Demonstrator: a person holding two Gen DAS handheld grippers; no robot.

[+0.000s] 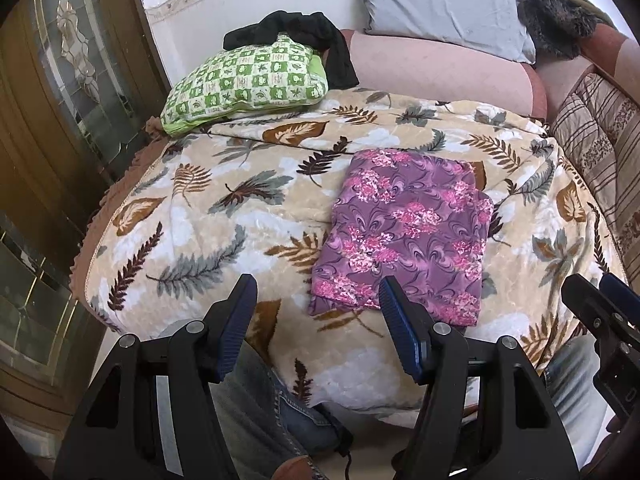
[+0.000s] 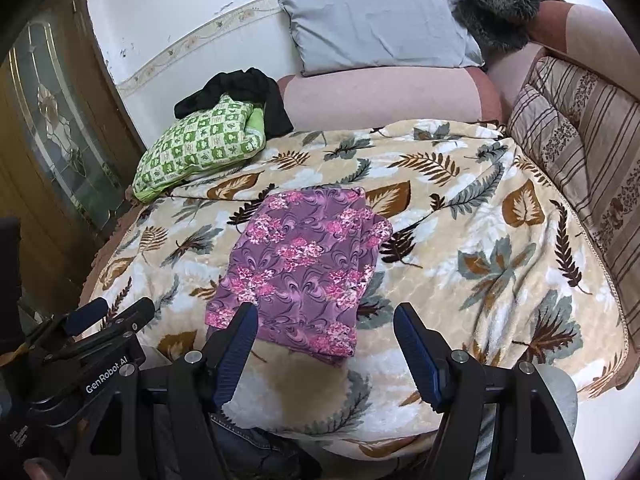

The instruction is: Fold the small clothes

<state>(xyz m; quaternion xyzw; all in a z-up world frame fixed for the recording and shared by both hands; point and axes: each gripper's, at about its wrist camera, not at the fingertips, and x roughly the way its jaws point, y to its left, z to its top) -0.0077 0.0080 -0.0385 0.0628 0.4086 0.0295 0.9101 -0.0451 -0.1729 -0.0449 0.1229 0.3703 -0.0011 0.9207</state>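
"GenRobot AI" reads on left gripper (image 2: 116, 312) body. Left gripper and right gripper (image 2: 326, 326) jaws apart, empty, above folded purple floral garment (image 2: 304, 264).

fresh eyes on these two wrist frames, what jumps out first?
The purple floral garment, folded into a neat rectangle, lies on the leaf-print blanket just ahead of both open grippers. Behind it to the left, a green checked cushion has a black garment draped over it.
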